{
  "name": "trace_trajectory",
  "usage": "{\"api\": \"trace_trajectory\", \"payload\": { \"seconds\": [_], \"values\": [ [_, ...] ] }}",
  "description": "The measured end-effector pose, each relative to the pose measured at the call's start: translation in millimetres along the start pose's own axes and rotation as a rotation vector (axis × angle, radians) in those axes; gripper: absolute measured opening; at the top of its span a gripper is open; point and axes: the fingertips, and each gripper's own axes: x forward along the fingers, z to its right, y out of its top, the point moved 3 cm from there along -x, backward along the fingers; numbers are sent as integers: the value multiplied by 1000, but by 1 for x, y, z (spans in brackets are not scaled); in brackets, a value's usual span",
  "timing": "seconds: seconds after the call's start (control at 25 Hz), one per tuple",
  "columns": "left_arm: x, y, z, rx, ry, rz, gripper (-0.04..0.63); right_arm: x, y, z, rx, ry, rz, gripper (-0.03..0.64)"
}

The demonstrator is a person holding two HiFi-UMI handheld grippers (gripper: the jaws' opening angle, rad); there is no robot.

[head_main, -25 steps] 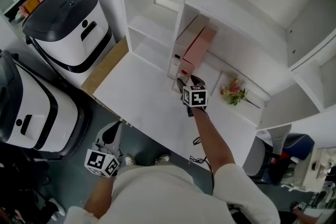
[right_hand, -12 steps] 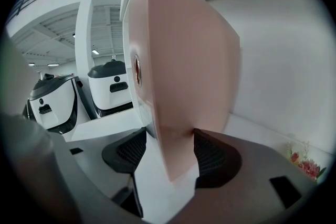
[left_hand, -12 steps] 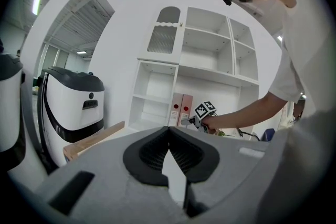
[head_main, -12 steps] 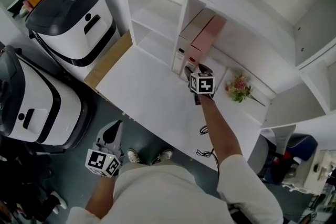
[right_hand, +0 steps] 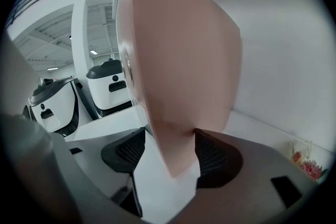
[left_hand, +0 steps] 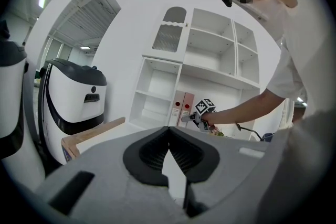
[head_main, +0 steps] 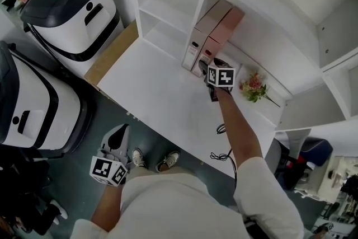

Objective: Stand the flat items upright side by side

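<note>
The right gripper (head_main: 208, 67) grasps the pink lever-arch binder (head_main: 225, 28) by its lower spine corner, though its jaws have just eased slightly wider. The binder stands at upper centre of the head view, on the white desk (head_main: 156, 92), flush against the beige binder (head_main: 206, 24) on its left. Nothing props its right face, so I judge that a release before it sits square could let it topple right, towards the flower sprig (head_main: 253, 88). A snagging pad on withdrawal could drag it forward. The left gripper (head_main: 118, 137), at lower left, is clenched and empty.
</note>
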Motion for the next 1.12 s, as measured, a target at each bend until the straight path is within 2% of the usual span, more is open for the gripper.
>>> {"api": "trace_trajectory", "payload": {
  "seconds": [0.2, 0.28, 0.36, 0.48, 0.6, 0.92, 1.12],
  "values": [
    [1, 0, -15, 12, -75, -16, 15, -37, 6, -8, -14, -45, 77, 301],
    [6, 5, -22, 28, -112, -13, 15, -57, 6, -14, -37, -54, 100, 277],
    [14, 12, -23, 37, -153, -2, 15, -80, 1, -17, -31, -72, 124, 211],
    [28, 26, -19, 60, -236, 13, 15, -118, -15, -27, 44, -90, 173, 126],
    [38, 41, -13, 92, -310, 34, 15, -153, -36, -42, 116, -114, 215, 2],
    [42, 56, -12, 124, -428, 36, 15, -236, -91, -62, 316, -234, 324, 0],
    [43, 63, -20, 134, -456, 35, 15, -291, -94, -69, 393, -283, 439, 0]
  ]
}}
